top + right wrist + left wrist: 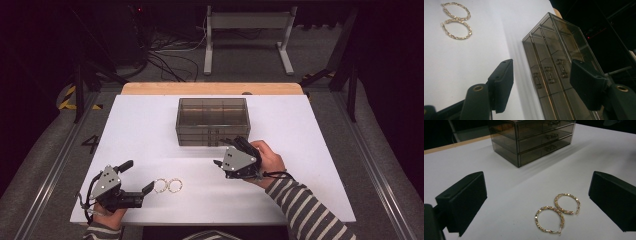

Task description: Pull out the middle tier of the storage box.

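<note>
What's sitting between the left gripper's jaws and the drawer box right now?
The two gold hoop earrings lie on the table just ahead of the open left gripper. Beyond them, the left gripper view shows bare white table up to the smoky drawer box.

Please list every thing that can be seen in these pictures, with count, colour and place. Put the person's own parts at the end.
hoop earrings: two, gold, lying flat and touching on the near left of the table.
drawer box: one, smoky transparent, three drawers, at the table's middle, toward the far side.
table: one, white top, with a wooden strip along its far edge.
metal stand: one, grey, on the floor beyond the table.
cables: several, dark, on the floor behind the table.
left tool: one, black, open, beside the earrings.
right tool: one, black, open, at the box's front.
striped sleeve: grey and white, right arm.
</note>
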`<state>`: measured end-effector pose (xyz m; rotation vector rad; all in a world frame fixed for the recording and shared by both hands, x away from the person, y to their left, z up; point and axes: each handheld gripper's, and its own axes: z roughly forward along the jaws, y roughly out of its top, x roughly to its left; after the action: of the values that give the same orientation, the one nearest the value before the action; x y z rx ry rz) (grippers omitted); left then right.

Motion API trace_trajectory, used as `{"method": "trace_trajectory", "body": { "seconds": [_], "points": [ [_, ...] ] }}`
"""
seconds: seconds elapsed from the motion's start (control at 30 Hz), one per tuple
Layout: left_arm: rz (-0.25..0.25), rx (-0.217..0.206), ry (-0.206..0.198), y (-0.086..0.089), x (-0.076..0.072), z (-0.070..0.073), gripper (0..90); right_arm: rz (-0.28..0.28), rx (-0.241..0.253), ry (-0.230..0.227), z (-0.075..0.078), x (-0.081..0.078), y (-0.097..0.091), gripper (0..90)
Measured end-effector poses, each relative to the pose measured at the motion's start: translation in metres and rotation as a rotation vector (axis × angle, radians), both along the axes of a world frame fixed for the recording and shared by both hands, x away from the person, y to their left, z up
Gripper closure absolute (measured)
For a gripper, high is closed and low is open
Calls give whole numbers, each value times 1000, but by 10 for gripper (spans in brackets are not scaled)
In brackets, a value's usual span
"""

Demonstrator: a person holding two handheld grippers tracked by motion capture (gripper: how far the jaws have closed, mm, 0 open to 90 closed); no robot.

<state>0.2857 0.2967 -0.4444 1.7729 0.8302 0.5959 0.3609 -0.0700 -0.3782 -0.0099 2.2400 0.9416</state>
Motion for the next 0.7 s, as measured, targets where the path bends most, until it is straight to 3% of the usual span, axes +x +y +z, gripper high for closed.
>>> {"method": "trace_trajectory", "body": {
  "seconds": [0.17, 0.33, 0.7],
  "points": [
    [0, -1, 0, 0, 0, 0, 23, -27, -11, -20, -3, 1, 1, 356],
    [1, 0, -2, 0, 0, 0, 23, -54, -37, -80, -10, 2, 3, 432],
    [-1, 2, 0, 1, 0, 0, 23, -129, -157, -273, -35, 5, 18, 563]
  ]
}}
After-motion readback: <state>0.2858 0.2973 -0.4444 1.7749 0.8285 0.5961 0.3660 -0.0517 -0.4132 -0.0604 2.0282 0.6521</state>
